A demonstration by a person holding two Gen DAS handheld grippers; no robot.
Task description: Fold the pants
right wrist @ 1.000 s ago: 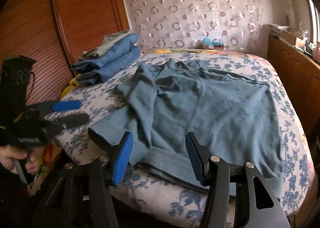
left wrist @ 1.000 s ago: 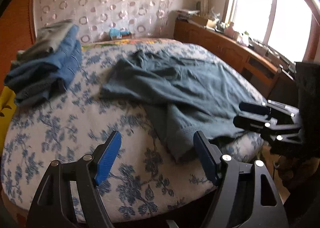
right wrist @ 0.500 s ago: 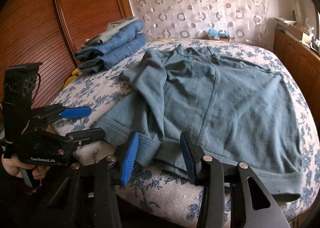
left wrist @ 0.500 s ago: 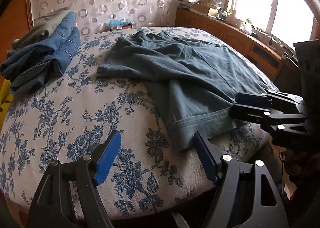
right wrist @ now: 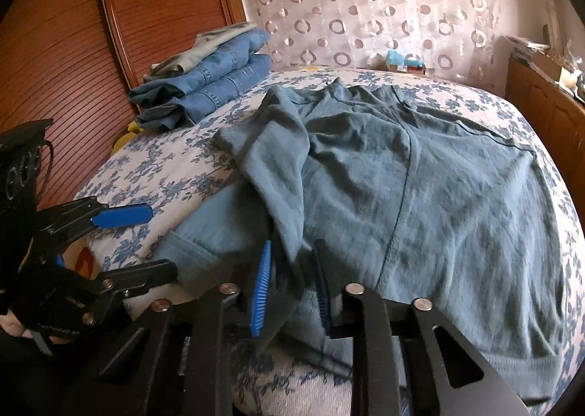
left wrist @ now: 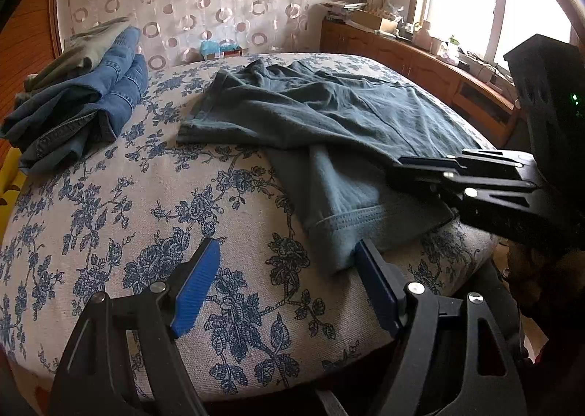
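Grey-blue pants lie spread on the floral bed, with one leg crossed over the other; they also show in the left wrist view. My right gripper is nearly closed around the fabric of the crossed leg at the bed's near edge. In the left wrist view it rests on the pants. My left gripper is open, its right finger touching the corner of a leg hem. It also shows in the right wrist view.
A stack of folded jeans sits at the far left of the bed, against a wooden wardrobe. A wooden counter with clutter runs under the window on the right. A small box stands by the curtain.
Both grippers have moved in toward the bed edge. My right gripper has narrowed around the pants leg fabric. My left gripper has come up to the hem corner, still open.
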